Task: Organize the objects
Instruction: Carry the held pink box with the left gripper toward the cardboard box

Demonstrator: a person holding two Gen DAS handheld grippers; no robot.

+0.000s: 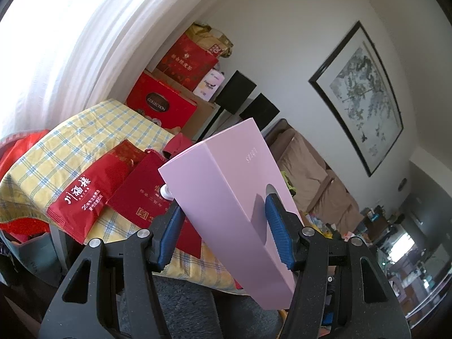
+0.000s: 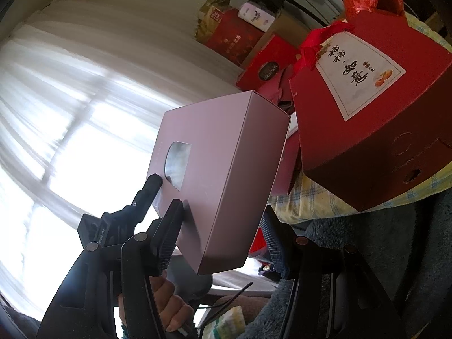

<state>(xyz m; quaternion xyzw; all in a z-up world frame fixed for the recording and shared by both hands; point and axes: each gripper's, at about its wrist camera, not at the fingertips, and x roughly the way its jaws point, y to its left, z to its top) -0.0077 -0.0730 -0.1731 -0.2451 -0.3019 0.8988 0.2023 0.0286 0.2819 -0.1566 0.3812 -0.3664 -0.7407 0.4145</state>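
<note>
The left hand-held gripper pinches the pink box aloft above the checked cloth, while the right hand-held gripper stands spread around its lower corner — best closed squarely before the left lets go.

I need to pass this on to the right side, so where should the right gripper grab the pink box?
Probably across the thin depth of the pink box, at its near lower corner, coming from below. The box is flat, the left gripper already spans its cutout end, and the right gripper sits open around that corner.
</note>
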